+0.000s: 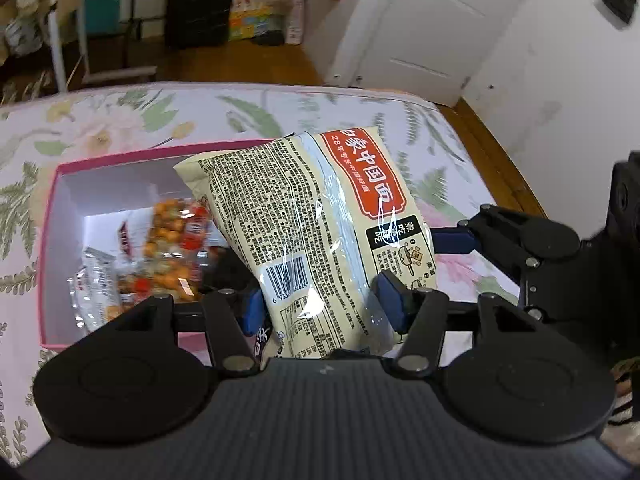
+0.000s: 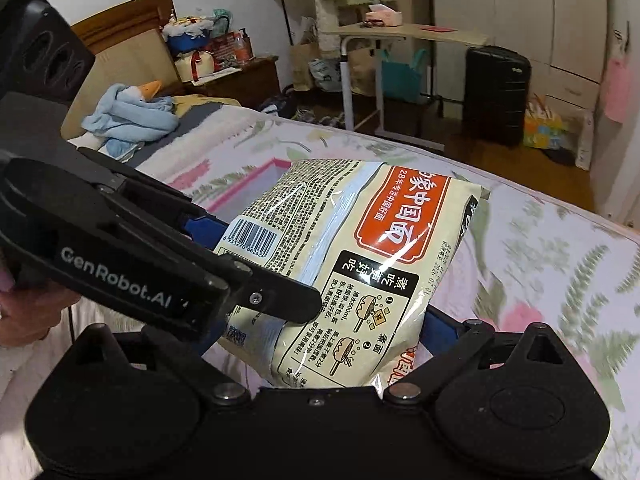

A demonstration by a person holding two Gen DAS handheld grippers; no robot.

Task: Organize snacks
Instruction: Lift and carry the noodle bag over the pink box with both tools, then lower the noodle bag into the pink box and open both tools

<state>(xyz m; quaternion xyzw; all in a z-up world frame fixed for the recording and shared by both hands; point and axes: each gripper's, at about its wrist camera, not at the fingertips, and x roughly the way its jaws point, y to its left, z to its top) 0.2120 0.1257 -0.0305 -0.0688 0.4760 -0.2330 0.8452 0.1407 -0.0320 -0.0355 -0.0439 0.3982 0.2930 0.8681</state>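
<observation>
A cream instant-noodle packet [image 1: 316,224] with a red label and a barcode is held over the right part of a pink box [image 1: 50,216] on the bed. My left gripper [image 1: 324,304] is shut on the packet's lower end, its blue pads [image 1: 390,300] pressing both sides. My right gripper [image 2: 328,336] also grips the same packet [image 2: 360,248] from the other side; its blue pad [image 2: 440,328] shows at the right, and it appears in the left wrist view [image 1: 456,240]. The box holds a clear bag of orange snacks [image 1: 168,240].
The bed has a floral sheet [image 1: 200,112]. A blue plush and clothes [image 2: 132,116] lie near the headboard. A black suitcase [image 2: 496,96], a side table [image 2: 400,36] and a white door [image 1: 424,20] stand beyond the bed. The pink box rim shows in the right view [image 2: 248,184].
</observation>
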